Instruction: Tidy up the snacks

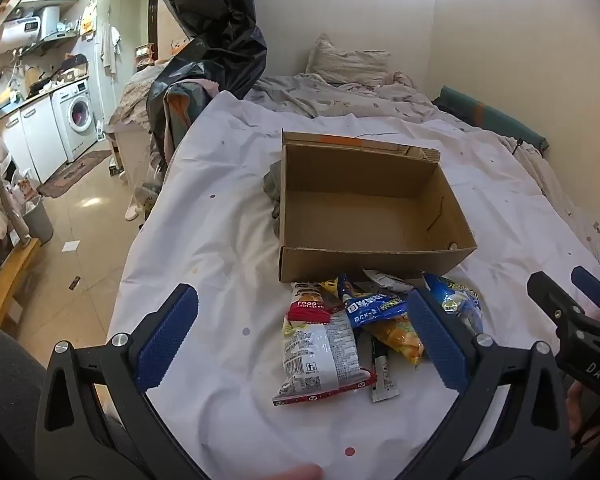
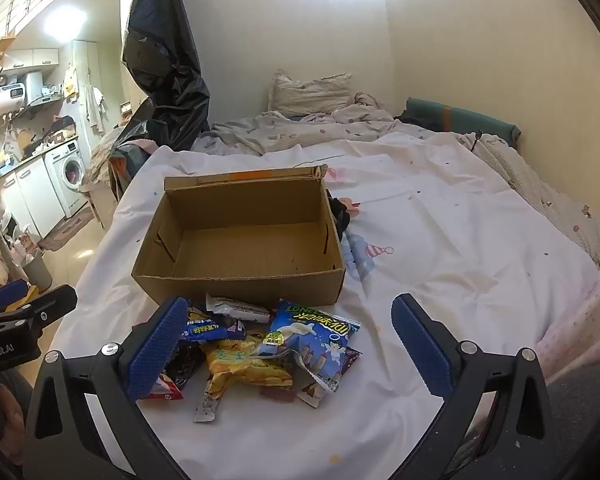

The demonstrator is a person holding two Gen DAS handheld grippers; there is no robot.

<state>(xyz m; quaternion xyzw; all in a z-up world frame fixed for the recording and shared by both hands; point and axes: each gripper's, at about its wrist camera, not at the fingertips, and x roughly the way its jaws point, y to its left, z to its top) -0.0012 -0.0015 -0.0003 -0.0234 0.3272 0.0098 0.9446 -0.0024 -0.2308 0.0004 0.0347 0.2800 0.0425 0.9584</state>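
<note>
Both your left gripper (image 1: 302, 338) and right gripper (image 2: 286, 346) hover spread apart above the snack packets (image 2: 260, 350), just before the cardboard box (image 2: 244, 236).

**Bed with box and snack pile**

A bed covered by a white sheet (image 2: 440, 240) with small printed dots carries an open cardboard box (image 2: 244, 240). Just in front of the box, touching its near wall, lies a loose heap of snack packets (image 2: 260, 348). Behind the box, a crumpled quilt (image 2: 284, 132) and a pillow (image 2: 308, 92) sit by the wall.
</note>
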